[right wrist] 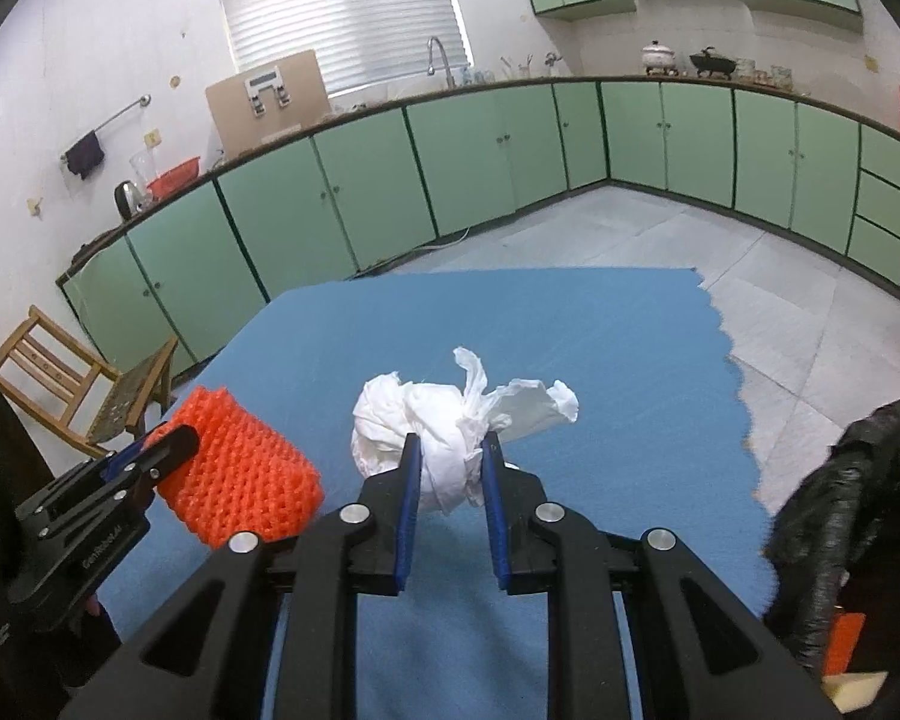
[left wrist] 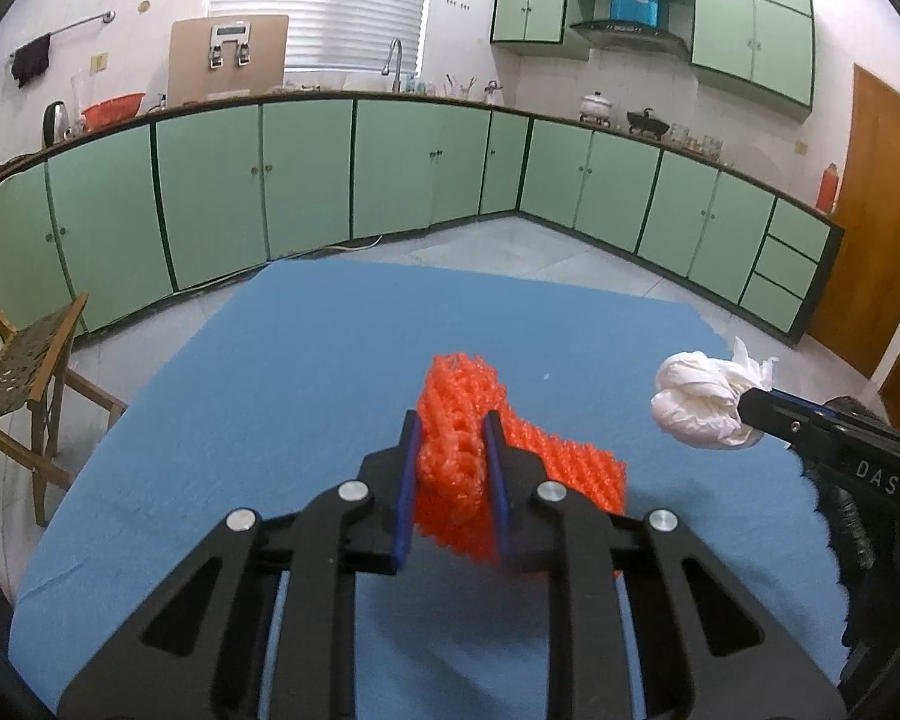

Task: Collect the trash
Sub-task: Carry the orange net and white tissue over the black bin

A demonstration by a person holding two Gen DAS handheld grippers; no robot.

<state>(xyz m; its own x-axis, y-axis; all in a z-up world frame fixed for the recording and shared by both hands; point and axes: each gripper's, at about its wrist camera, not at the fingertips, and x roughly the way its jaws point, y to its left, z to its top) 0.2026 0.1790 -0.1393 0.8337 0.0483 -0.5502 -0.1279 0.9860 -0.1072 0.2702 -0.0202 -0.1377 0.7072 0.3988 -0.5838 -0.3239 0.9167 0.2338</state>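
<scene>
Left wrist view: a wooden chair stands at the far left on the tiled floor, beside the blue cloth that covers the counter. Near the middle, the left tool has its blue pads pressed in on an orange foam net, which is squeezed narrow between them; the rest of the net trails off to the right and seems to be lifted off the cloth, though the angle makes that hard to judge. Further right, the right tool comes in from the edge, clamped on a crumpled white tissue wad that is held above the cloth.

In the right wrist view, the same chair sits at the left, then the left tool with the orange net in its grip. At the centre the right tool pinches the white wad, whose loose end fans out to the right. A black glossy mass fills the lower right edge; what it is cannot be made out.
</scene>
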